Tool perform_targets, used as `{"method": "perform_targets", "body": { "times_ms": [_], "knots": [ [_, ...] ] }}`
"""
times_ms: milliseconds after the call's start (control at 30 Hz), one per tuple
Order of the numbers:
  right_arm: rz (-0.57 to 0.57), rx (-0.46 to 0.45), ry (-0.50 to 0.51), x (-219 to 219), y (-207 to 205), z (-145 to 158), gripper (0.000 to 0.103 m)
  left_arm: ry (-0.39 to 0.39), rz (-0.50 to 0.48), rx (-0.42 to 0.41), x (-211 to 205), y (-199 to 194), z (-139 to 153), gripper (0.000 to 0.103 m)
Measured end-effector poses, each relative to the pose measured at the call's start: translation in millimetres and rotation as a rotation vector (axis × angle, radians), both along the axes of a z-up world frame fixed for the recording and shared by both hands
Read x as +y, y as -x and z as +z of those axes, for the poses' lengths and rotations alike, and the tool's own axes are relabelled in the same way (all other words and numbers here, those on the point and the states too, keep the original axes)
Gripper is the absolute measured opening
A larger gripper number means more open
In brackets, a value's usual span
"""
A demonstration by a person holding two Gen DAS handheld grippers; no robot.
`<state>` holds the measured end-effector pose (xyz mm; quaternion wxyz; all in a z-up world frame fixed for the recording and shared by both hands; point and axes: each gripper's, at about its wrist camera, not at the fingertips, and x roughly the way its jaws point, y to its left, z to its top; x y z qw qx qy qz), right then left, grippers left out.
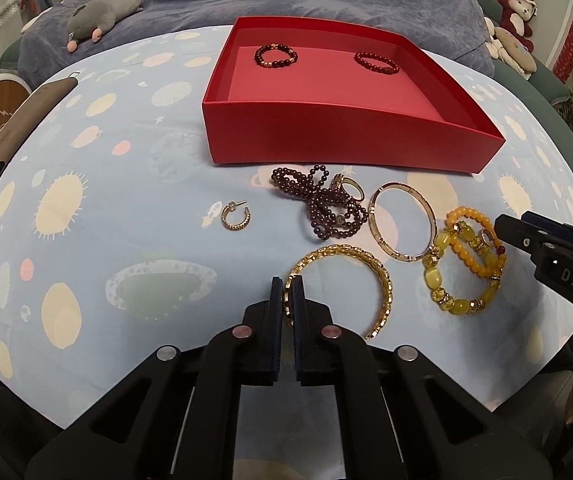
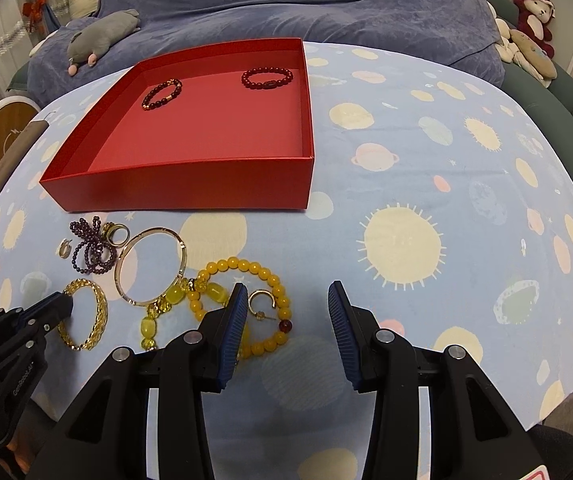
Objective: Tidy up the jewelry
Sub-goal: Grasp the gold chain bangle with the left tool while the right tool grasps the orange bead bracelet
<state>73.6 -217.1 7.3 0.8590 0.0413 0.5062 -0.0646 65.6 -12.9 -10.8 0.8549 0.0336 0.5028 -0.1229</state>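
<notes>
The left tongs (image 1: 287, 300) are pinched shut on the near-left rim of the gold cuff bracelet (image 1: 370, 276), whose open gap faces about 5 o'clock. The red box (image 1: 326, 136) lies at 12 o'clock across the bench (image 1: 126, 208), so the carry runs straight ahead. The right tongs (image 2: 284, 312) stand half open over the yellow bead bracelet (image 2: 262, 272), seemingly holding nothing.

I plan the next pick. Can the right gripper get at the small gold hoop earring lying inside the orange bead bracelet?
Probably yes. The right gripper is open just above the hoop earring, with nothing over it. The orange bead bracelet rings the earring closely, so a finger may catch beads.
</notes>
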Motion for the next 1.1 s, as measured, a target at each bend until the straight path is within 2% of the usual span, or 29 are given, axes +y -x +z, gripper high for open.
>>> {"method": "perform_targets", "body": {
  "times_ms": [267,467,633,833,1100],
  "knots": [
    [0.019,0.021,-0.006,4.6,-16.5,-12.1,0.039,0.008,-0.002,-0.004,0.3,-3.4,-0.2,0.005],
    [0.026,0.025,-0.016,3.4,-12.6,-19.3,0.030,0.012,-0.002,-0.004,1.1,-3.9,-0.2,0.005],
    [0.024,0.034,-0.023,-0.3,-13.5,-17.7,0.007,0.016,0.000,0.002,1.4,-4.3,-0.2,0.005],
    [0.002,0.014,-0.028,-6.9,-4.3,-8.5,0.007,0.025,0.003,0.021,3.2,-5.3,0.8,0.005],
    [-0.019,-0.056,-0.052,-11.9,16.6,24.3,0.007,0.037,-0.005,0.017,5.2,1.4,9.4,0.005]
  ]
}}
